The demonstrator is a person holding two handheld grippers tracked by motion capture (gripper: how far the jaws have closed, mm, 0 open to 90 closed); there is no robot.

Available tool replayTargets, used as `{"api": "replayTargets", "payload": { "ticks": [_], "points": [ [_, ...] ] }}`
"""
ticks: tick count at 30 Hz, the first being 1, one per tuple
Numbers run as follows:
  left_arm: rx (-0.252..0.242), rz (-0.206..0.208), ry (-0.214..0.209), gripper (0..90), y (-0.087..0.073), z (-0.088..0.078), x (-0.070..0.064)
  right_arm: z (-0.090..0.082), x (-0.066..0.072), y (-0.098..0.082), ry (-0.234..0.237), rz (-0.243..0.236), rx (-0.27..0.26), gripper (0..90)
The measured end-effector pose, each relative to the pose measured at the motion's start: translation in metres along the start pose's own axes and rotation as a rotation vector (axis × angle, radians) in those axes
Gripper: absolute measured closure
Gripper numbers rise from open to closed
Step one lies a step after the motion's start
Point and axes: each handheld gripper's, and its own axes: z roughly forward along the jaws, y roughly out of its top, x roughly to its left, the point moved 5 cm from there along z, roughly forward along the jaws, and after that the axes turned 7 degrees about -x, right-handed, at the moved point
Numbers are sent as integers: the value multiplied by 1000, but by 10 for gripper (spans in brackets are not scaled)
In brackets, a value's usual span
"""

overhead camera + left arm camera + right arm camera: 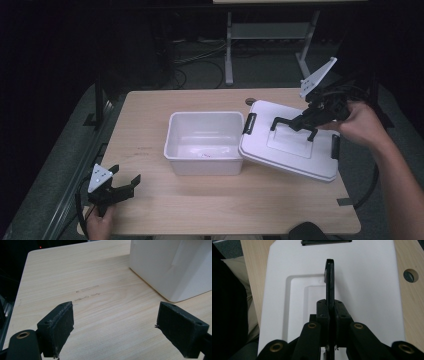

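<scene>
At three o'clock on the tabletop (150, 210), the right tongs (329, 307) are clamping the black handle (292, 123) of the white lid (295, 155), holding it tilted against the open white bin (204, 162), while the left tongs (121, 184) are gaping wide at seven o'clock.

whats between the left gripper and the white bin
Nothing: bare wood tabletop, seen in the left gripper view and the high view. The left gripper sits open at the table's near left corner, apart from the bin.
</scene>
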Motion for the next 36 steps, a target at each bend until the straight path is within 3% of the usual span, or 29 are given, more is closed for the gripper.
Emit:
{"api": "replayTargets", "payload": {
  "ticks": [36],
  "points": [
    [1,4,-8,134,1,3,0,34,11,62,69,-78,9,846]
  ]
}}
